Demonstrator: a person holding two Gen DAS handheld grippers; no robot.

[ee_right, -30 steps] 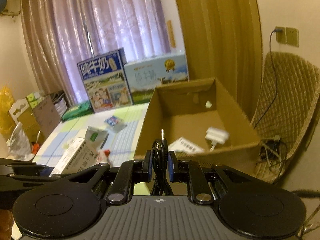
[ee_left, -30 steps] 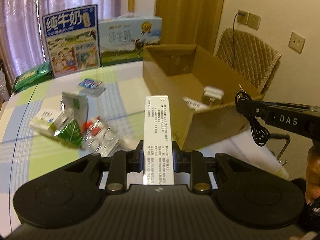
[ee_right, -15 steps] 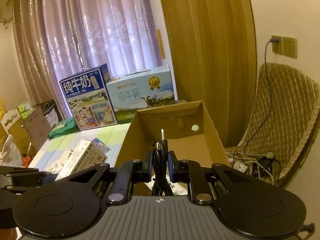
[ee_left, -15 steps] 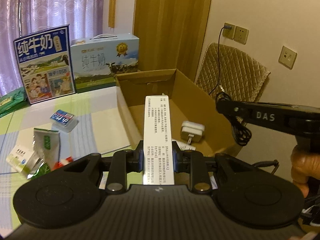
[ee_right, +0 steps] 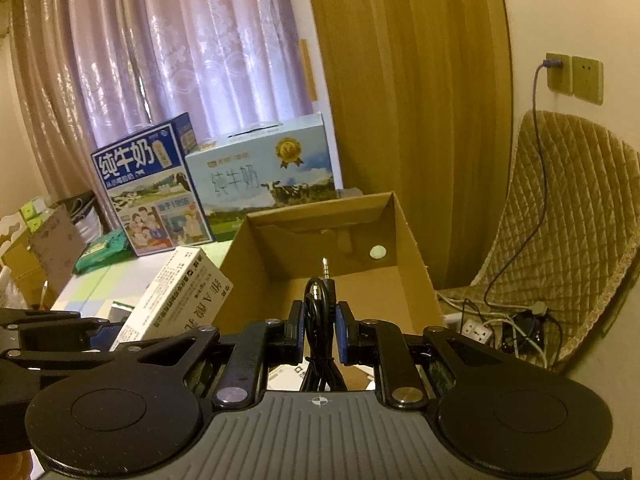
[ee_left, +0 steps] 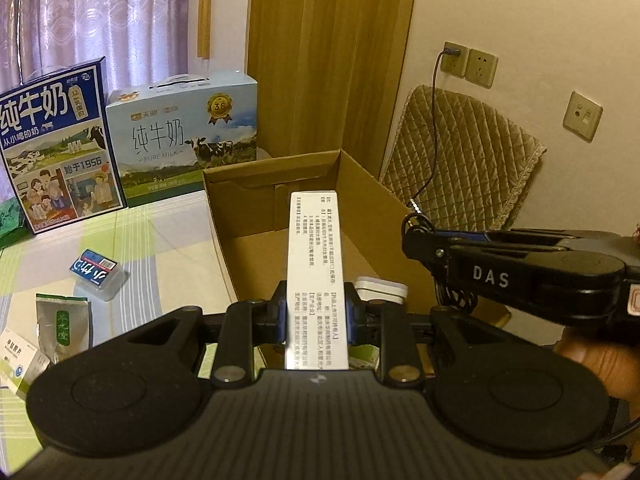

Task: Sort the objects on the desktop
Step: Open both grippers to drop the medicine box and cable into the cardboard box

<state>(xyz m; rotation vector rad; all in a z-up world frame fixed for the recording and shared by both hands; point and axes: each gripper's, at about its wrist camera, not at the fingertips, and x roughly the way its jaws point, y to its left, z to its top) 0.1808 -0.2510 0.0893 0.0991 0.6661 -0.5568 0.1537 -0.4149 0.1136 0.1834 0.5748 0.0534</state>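
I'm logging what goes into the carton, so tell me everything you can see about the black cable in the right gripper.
The black cable is thin, rubbery and bundled into a loose coil, clamped between the blue-padded jaws of the right gripper. A metal audio-style plug sticks straight up above the coil. It hangs in the air over the near part of the open cardboard box, touching only the jaws. The left wrist view shows coils dangling below the gripper.
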